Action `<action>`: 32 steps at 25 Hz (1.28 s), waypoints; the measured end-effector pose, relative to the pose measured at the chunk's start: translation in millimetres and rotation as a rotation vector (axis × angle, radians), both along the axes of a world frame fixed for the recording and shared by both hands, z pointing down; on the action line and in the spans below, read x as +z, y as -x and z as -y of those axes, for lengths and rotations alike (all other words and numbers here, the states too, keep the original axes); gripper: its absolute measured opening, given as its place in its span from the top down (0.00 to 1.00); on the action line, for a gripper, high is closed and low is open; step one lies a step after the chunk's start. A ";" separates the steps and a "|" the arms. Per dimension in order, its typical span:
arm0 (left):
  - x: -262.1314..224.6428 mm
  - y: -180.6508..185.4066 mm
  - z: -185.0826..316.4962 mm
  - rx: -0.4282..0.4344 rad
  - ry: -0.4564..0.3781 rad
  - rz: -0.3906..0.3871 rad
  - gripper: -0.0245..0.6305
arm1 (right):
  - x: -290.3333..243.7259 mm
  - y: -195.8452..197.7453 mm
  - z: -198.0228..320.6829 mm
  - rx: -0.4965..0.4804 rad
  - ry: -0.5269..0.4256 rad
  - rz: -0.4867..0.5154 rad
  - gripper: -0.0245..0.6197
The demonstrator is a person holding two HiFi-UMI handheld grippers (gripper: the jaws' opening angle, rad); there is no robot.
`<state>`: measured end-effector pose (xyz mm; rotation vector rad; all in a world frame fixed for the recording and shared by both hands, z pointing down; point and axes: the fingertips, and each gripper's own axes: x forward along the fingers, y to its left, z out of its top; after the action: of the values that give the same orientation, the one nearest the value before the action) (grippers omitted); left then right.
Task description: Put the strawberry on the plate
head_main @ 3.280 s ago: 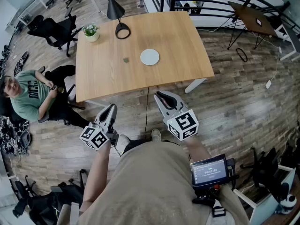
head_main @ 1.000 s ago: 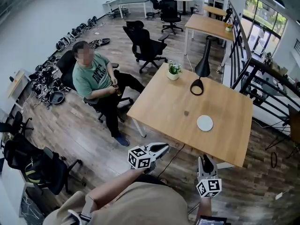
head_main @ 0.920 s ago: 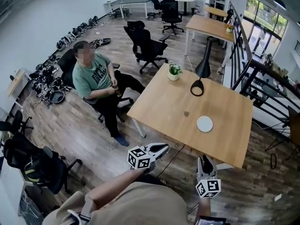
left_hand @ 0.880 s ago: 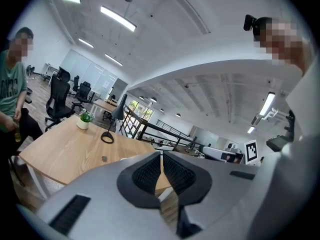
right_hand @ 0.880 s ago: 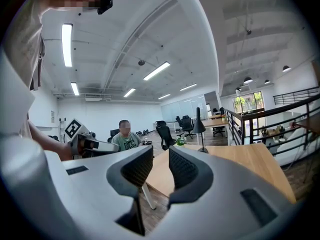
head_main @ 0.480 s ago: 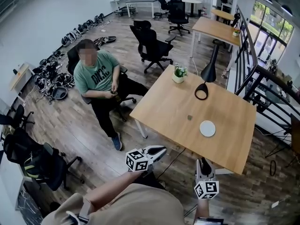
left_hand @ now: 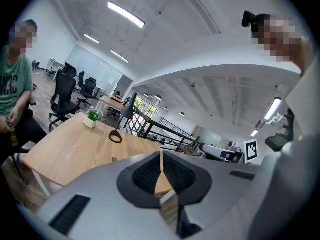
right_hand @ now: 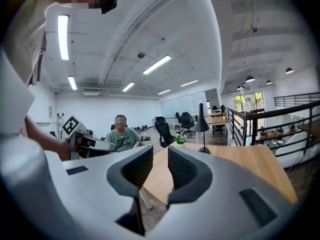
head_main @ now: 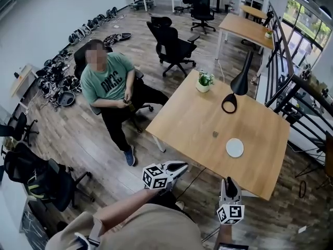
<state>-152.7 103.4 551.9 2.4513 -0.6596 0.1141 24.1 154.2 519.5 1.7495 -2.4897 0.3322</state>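
Two tools, and neither has anything in it. Your left tool (head_main: 182,166) has its jaws brought together so that the ribbed pads meet at the tips. Your right tool (head_main: 229,182) is partly open, with a narrow gap between the pads through which only the counter and floor beyond show. Both hang in front of you, off the near edge of the counter (head_main: 187,124), well apart from everything on it.

As far as I can judge, the strawberry (head_main: 215,134) is the small dark speck lying on bare wood toward the middle of the counter. It is too small here to make out more. The plate (head_main: 234,148), white and round, lies near it, on the side toward you and to your right, with wood showing between the two. A black lamp (head_main: 229,103) and a potted plant (head_main: 204,81) stand farther back, and a seated person (head_main: 110,82) is off the counter's left side.

So you are at the approach, with the pick not yet begun. Next, step in and bring one tool over the strawberry. The right one looks the better choice, since it is on the plate's side and not closed, though you may need to widen it to straddle the fruit. Come down with a pad on either side and close gently so you do not bruise it. Then lift and carry it across to the plate.
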 end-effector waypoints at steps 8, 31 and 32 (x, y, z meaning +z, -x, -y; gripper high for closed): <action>-8.1 -2.9 73.4 0.049 -0.008 -0.021 0.96 | -8.2 12.5 67.0 0.026 -0.018 0.001 0.83; 14.3 8.8 175.1 0.266 0.053 -0.084 0.96 | -1.9 22.7 157.7 0.193 0.055 -0.083 0.83; 12.8 8.9 176.1 0.266 0.051 -0.084 0.96 | 0.0 22.3 160.8 0.189 0.061 -0.092 0.83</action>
<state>-161.6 -72.8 564.7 2.4678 -0.2881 0.1295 1.9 -6.7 519.5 1.9335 -2.2341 0.3289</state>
